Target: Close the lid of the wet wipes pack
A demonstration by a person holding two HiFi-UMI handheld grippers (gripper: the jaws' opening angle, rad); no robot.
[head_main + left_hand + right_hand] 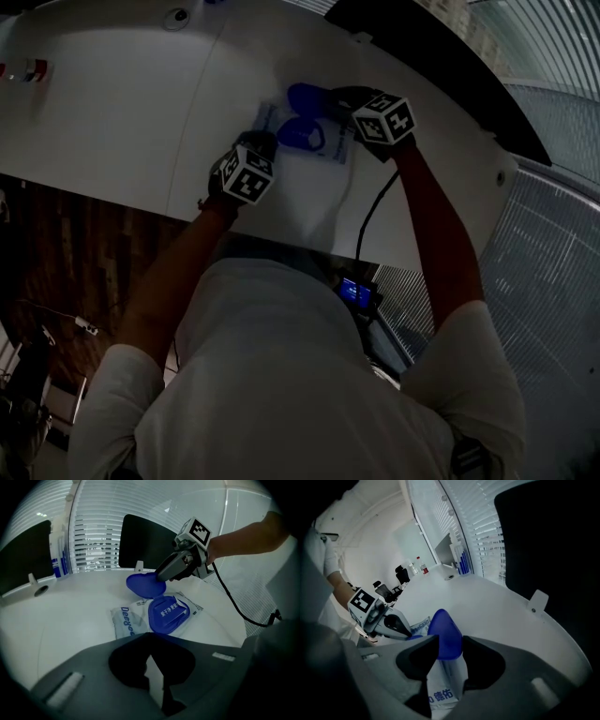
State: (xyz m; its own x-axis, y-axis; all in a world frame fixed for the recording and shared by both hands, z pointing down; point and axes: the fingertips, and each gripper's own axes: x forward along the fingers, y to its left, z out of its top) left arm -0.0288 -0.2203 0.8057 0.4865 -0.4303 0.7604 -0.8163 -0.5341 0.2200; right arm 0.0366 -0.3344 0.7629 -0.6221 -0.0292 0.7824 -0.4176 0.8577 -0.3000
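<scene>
Closing underway: right gripper (450, 638), jaws wide, at raised lid (145, 584); left gripper (149, 655), pinched shut, by wipes pack (124, 620). Next: press lid flat.

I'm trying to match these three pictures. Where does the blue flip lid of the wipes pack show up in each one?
Head view: the blue lid is at upper centre, raised over the pack.
Left gripper view: the lid is at centre, standing open above the pack's blue opening.
Right gripper view: the lid is at low centre, upright between the two dark jaws.
Shared landmark: the wet wipes pack it hinges from.
</scene>
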